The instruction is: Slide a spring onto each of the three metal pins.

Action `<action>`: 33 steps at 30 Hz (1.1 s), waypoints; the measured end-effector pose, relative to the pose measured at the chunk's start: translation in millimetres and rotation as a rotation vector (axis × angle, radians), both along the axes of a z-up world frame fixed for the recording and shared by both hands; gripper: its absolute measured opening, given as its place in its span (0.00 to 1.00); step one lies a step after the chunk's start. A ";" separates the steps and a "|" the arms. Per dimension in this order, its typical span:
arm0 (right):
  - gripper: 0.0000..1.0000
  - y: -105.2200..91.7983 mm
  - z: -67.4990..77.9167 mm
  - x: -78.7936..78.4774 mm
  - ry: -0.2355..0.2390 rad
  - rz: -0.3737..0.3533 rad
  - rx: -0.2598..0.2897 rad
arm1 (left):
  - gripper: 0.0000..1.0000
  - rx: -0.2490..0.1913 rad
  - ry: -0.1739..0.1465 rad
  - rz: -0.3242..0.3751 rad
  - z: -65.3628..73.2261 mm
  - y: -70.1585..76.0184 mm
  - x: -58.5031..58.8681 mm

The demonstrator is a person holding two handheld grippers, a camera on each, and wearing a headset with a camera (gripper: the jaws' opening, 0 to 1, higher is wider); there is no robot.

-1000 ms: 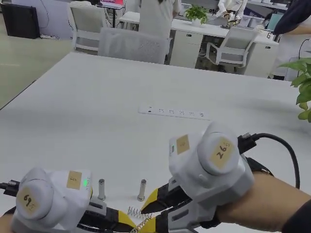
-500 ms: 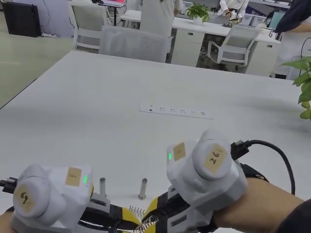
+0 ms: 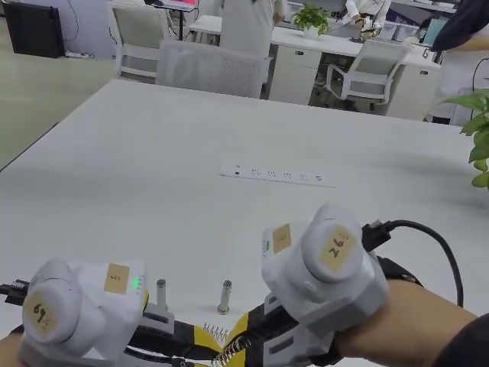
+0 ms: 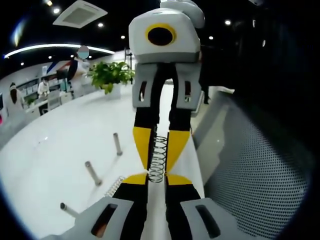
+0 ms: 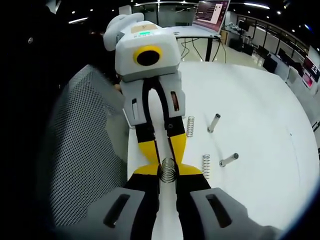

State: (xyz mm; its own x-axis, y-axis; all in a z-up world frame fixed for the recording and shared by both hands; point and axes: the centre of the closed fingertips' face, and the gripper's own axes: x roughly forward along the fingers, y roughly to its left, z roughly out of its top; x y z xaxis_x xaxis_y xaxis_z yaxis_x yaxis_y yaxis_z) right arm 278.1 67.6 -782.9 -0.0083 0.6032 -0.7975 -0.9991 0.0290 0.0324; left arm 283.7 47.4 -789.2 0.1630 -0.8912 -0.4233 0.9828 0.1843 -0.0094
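The right gripper (image 4: 159, 172) and the left gripper (image 4: 156, 181) met tip to tip over the near edge of the white desk (image 3: 229, 130), with one spring (image 4: 159, 155) between them. In the left gripper view the spring ran lengthwise between the right gripper's yellow fingers (image 4: 142, 145), which were closed against its sides. Its lower end sat between the left gripper's own fingers (image 4: 135, 179). Those were drawn in to about the spring's width, but whether they actually pinched it could not be told. In the right gripper view the same spring showed end-on as a ring at that gripper's fingertips.

The three metal pins (image 4: 117, 144) stood upright on the desk just beside the meeting fingers, in a loose row, and all three were bare. In the head view two of them stood between the two gripper bodies, apart from each other.

Two loose springs (image 5: 190, 126) lay flat on the desk near the pins. One was close to the left gripper's fingers and the other (image 5: 206, 165) lay nearer the right gripper's tips.

A mesh chair back (image 4: 260, 170) stood close behind the desk edge. Farther up the desk a power strip (image 3: 276, 176) lay flat, well apart from the work, and a potted plant (image 3: 477, 138) leaned in at the right edge.
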 end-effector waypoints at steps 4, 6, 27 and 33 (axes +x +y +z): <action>0.08 -1.9 1.2 3.0 -0.005 -0.007 -0.005 | 0.11 -0.002 0.007 0.014 -0.5 1.5 2.0; 0.08 -3.1 1.2 4.3 -0.008 -0.010 -0.009 | 0.14 -0.001 0.014 0.024 -1.7 2.8 2.8; 0.08 -25.5 -0.7 15.3 -0.023 -0.062 -0.045 | 0.34 -0.039 0.085 0.161 0.4 36.3 11.3; 0.08 -30.6 0.6 19.2 -0.029 -0.075 -0.050 | 0.39 -0.049 0.091 0.219 0.4 49.6 14.5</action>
State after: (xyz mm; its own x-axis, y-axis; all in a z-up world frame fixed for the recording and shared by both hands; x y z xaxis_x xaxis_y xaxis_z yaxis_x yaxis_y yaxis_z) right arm 297.3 36.9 -782.3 0.0585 0.5610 -0.8258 -0.9945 0.1044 0.0005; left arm 298.3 96.9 -788.9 0.3176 -0.8587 -0.4021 0.9143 0.3898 -0.1103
